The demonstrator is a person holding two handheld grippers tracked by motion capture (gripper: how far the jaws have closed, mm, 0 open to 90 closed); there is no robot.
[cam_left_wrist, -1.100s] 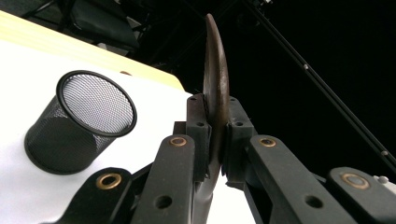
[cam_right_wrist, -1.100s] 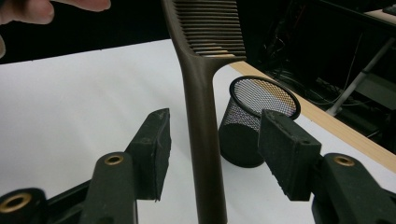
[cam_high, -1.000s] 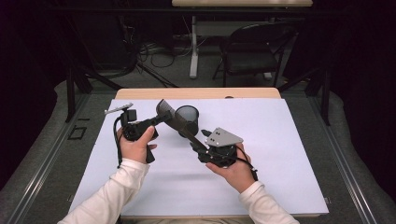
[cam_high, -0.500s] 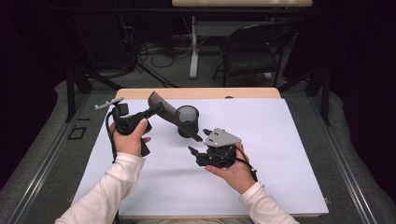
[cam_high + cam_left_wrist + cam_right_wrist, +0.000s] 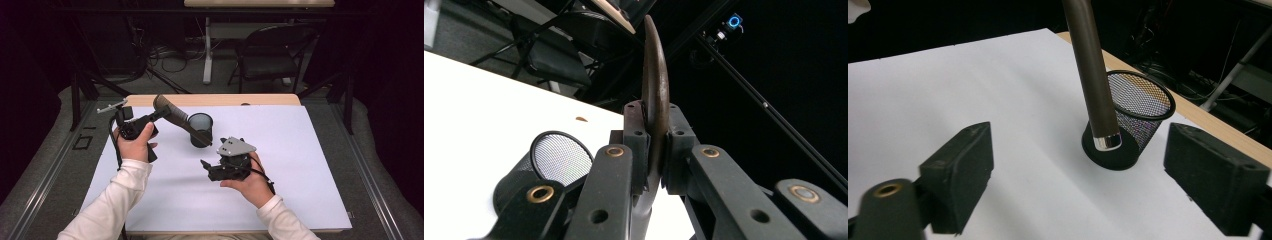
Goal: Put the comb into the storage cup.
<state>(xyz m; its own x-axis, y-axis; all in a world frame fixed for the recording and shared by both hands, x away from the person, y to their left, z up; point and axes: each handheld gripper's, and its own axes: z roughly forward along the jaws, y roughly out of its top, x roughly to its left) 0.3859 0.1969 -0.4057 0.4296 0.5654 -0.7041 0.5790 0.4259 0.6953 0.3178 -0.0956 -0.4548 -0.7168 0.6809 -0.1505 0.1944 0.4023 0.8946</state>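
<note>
A brown long-handled tool (image 5: pixel 172 112) is clamped at its flat, curved end by my left gripper (image 5: pixel 159 114), which is shut on it (image 5: pixel 655 120). The blade (image 5: pixel 655 75) stands edge-on between the pads. Its round handle (image 5: pixel 1093 75) slants down to a silver end cap just in front of a black mesh cup (image 5: pixel 201 127) that stands upright on the white table (image 5: pixel 300 165). My right gripper (image 5: pixel 212 154) sits near the cup; its jaws have just been opening, and its pads (image 5: pixel 960 170) now stand wide apart with nothing between them (image 5: pixel 1083 172).
The mesh cup (image 5: pixel 559 160) (image 5: pixel 1143 107) is near the far middle of the table. The wooden far edge (image 5: pixel 260 99) runs behind it. A folding chair (image 5: pixel 272 55) and cables lie on the floor beyond.
The left hand has swung left and away with the tool, so the handle's end now hangs by the cup. The right gripper's jaws have spread wider; that hand stayed put.
</note>
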